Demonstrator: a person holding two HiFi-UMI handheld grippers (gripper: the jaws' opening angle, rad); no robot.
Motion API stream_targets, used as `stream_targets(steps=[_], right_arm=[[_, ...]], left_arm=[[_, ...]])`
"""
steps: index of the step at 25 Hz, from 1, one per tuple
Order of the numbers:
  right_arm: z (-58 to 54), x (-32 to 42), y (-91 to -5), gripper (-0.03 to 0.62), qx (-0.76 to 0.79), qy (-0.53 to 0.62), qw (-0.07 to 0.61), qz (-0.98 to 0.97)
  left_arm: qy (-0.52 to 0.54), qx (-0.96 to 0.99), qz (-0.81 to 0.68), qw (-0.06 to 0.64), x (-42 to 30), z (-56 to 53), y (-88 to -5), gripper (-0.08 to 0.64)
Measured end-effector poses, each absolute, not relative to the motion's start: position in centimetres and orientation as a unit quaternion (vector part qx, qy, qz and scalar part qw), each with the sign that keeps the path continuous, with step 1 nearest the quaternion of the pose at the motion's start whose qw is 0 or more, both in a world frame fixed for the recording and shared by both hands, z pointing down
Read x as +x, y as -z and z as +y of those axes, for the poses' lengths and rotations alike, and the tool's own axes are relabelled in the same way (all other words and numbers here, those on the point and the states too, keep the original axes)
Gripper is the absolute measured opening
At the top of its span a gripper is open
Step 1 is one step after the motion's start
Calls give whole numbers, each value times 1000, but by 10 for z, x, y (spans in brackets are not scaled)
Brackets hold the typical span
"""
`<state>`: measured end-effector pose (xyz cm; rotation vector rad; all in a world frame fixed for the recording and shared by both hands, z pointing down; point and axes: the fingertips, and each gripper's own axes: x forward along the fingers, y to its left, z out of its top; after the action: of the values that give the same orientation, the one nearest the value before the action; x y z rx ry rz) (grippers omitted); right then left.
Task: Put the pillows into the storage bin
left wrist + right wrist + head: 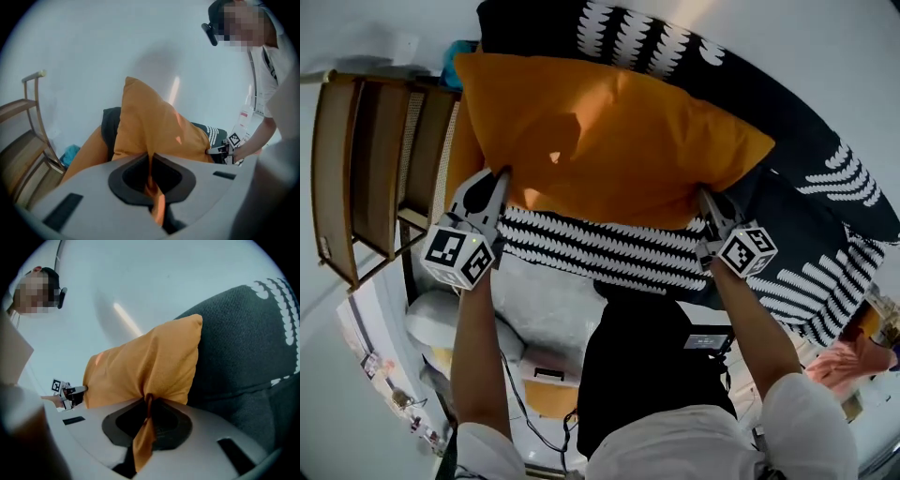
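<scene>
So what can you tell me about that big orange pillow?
The orange fabric pillow is plump, rectangular and plain, with soft creases. It lies over black cushions with white patterns. The left gripper pinches its near left corner and the right gripper its near right corner. Each is shut on a fold of cloth that bunches between the jaws.

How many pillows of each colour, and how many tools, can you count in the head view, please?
Orange pillow: 1
Black-and-white pillows: 2, the upper pillow and the lower pillow
Tools: 2, the left tool and the right tool, both shut on the orange pillow
Total: 5
</scene>
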<state>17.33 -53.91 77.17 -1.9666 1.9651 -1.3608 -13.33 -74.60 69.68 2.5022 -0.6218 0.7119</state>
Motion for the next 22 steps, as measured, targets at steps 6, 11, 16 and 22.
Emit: stream_targets(steps=[6,11,16,22], right_arm=[[-552,154,-699,48,-598,404,7,693],[-547,99,-624,43,-552,366,-18,749],[-548,22,-564,40,-486,329,-26,810],[-508,-95,-485,40,-395,298,-27,868]], left_arm=[[-195,900,-308,239,-189,-693,-637,15],[-159,882,-370,246,-265,-629,-580,15],[-131,858,-446,219,-351,-549,-514,15],[-104,814,-542,181,-455,-425,-412,15]])
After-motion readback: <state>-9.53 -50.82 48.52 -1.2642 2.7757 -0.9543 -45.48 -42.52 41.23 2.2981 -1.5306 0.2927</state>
